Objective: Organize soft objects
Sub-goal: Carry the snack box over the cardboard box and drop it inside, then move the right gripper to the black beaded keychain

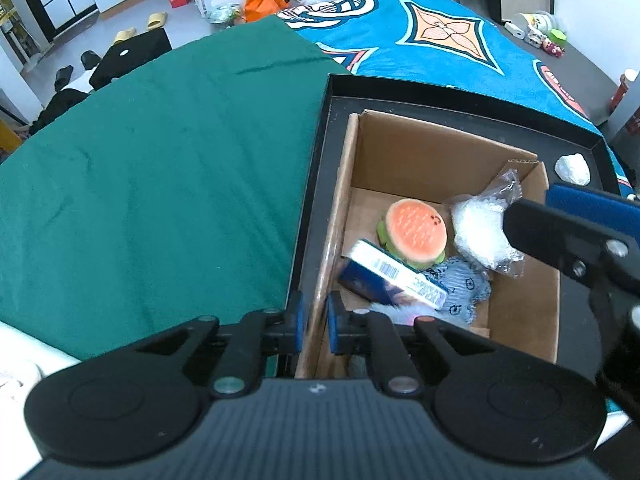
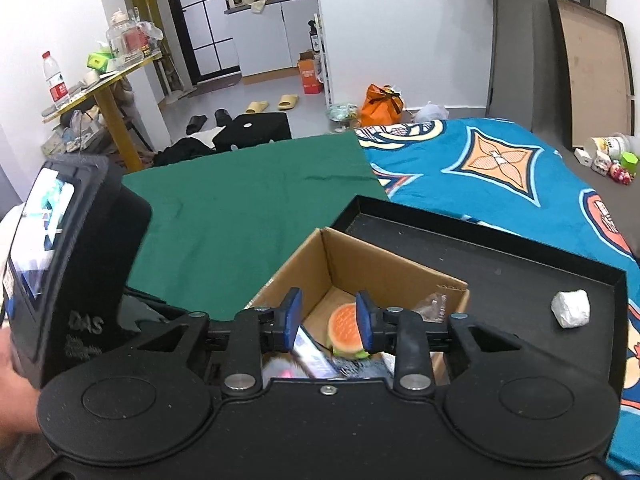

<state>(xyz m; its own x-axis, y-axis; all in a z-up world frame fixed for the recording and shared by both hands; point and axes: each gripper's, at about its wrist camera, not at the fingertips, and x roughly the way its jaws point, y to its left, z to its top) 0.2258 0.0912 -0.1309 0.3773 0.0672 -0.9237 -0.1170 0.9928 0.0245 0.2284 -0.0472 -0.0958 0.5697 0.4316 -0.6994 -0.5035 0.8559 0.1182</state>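
A cardboard box (image 1: 436, 148) stands in a black tray (image 1: 400, 96) on the bed. In it lie a soft burger toy (image 1: 416, 232), a blue tissue pack (image 1: 392, 276), a blue-grey cloth (image 1: 460, 284) and a clear plastic bag of white stuff (image 1: 480, 228). My left gripper (image 1: 315, 322) is shut on the box's left wall. My right gripper (image 2: 328, 320) is open and empty above the box, over the burger toy (image 2: 346, 330); it also shows at the right of the left wrist view (image 1: 560, 236). A crumpled white wad (image 2: 570, 308) lies in the tray.
A green cloth (image 1: 160, 184) covers the bed's left part, a blue patterned blanket (image 1: 440, 36) the far right. Small items (image 2: 612, 156) sit beyond the bed at the right. Slippers and bags lie on the floor behind.
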